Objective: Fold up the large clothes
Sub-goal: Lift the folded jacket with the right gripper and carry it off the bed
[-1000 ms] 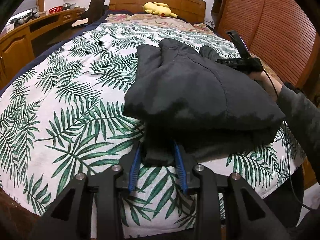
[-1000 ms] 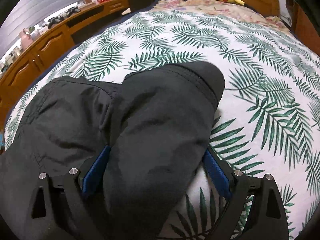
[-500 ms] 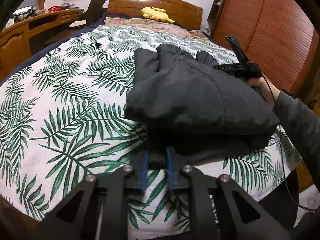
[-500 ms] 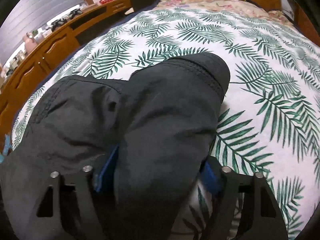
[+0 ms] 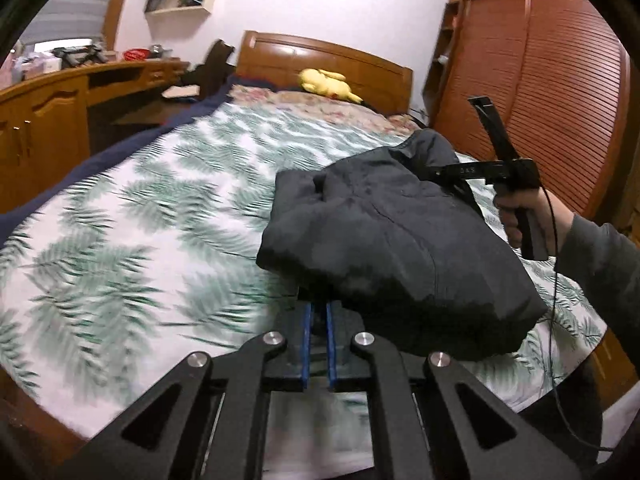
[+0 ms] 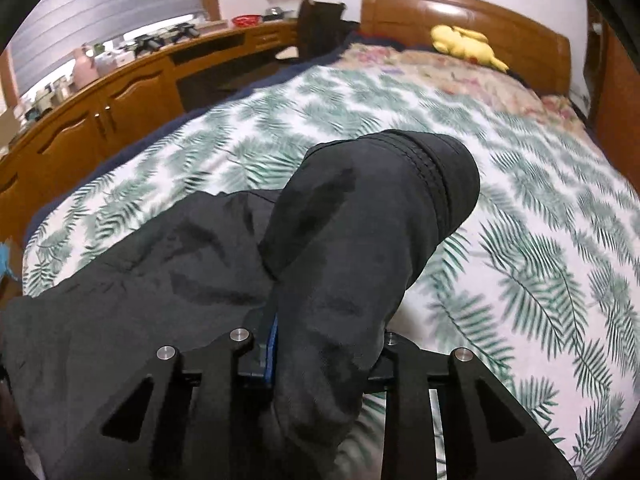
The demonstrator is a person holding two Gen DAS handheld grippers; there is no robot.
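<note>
Dark padded jacket (image 5: 396, 240): folded into a bulky bundle, lying toward the foot and right-hand side of the bed, one sleeve with a ribbed cuff (image 6: 436, 176) reaching out over the bedding. Left gripper (image 5: 318, 312): blue pads drawn nearly together, pinching the near lower edge of the jacket. Right gripper (image 6: 328, 344): jaws have just been closing, now clamped around the thick sleeve that fills the gap between them; held by the person's hand (image 5: 528, 216), grey sleeve showing. Bedspread (image 5: 140, 232): white with green palm-leaf print, under the jacket. Yellow plush toy (image 5: 326, 84): at the head of the bed, against the wooden headboard (image 5: 320, 52). Wooden desk (image 5: 60, 96): along the left. Slatted wardrobe (image 5: 540, 80): on the right.
</note>
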